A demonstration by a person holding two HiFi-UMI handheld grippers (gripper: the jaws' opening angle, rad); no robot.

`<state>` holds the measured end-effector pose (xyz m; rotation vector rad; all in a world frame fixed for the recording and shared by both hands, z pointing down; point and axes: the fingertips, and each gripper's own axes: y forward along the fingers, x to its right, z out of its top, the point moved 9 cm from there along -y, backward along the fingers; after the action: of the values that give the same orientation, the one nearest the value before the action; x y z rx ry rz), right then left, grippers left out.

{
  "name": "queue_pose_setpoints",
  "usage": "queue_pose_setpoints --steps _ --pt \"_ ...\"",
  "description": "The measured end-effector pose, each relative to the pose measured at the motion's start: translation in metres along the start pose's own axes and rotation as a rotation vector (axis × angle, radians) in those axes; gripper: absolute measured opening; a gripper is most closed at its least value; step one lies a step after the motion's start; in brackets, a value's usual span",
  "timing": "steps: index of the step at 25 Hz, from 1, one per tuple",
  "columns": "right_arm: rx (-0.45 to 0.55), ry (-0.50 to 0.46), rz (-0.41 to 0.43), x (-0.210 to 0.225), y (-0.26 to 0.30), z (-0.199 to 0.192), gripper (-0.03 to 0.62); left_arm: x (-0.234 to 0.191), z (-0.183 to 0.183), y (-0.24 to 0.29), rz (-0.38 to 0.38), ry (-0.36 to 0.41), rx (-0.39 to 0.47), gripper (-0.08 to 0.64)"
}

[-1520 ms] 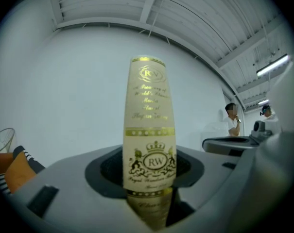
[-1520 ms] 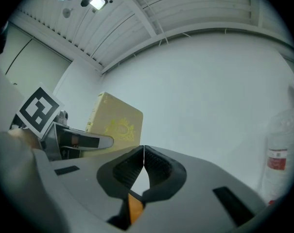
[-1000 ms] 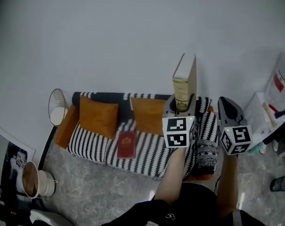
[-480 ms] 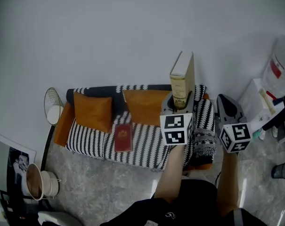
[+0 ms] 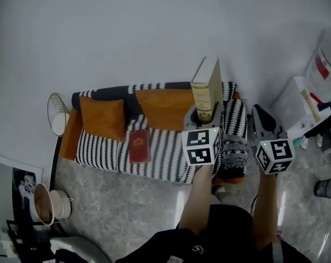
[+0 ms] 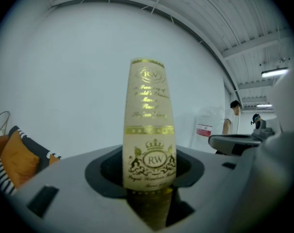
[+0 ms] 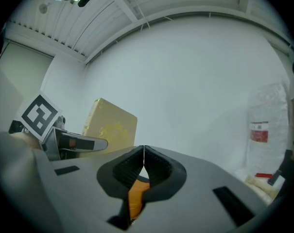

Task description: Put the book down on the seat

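Head view, centre frame: my left gripper [image 5: 204, 118] clamps the book [image 5: 207, 86] upright over the striped seat [image 5: 162, 155]; my right gripper [image 5: 263, 124] is closed, empty. Next: lower, lay flat, release.

Head view looks down; both level close-ups share the book [image 5: 206, 86].

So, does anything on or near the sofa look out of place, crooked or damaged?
Nothing looks spilled or damaged. The one odd thing is the cream book: it stands upright, clamped in the left gripper, in front of the right part of the sofa instead of lying down. A red book lies flat on the striped seat.
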<state>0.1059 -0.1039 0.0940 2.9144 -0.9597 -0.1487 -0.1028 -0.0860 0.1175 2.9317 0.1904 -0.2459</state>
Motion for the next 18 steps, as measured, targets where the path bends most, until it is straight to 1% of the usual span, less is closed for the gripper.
queue_pose_setpoints --steps 7,13,18 --pt "-0.112 0.072 0.013 0.002 -0.002 -0.047 0.012 -0.01 -0.054 0.004 0.036 -0.052 -0.146 0.219" --pt "-0.204 0.149 -0.016 0.008 -0.011 -0.092 0.012 -0.016 -0.097 0.005 0.055 -0.072 -0.254 0.219" --pt "-0.271 0.214 -0.013 0.001 -0.014 -0.134 0.012 -0.024 -0.14 0.003 0.073 -0.095 -0.355 0.219"
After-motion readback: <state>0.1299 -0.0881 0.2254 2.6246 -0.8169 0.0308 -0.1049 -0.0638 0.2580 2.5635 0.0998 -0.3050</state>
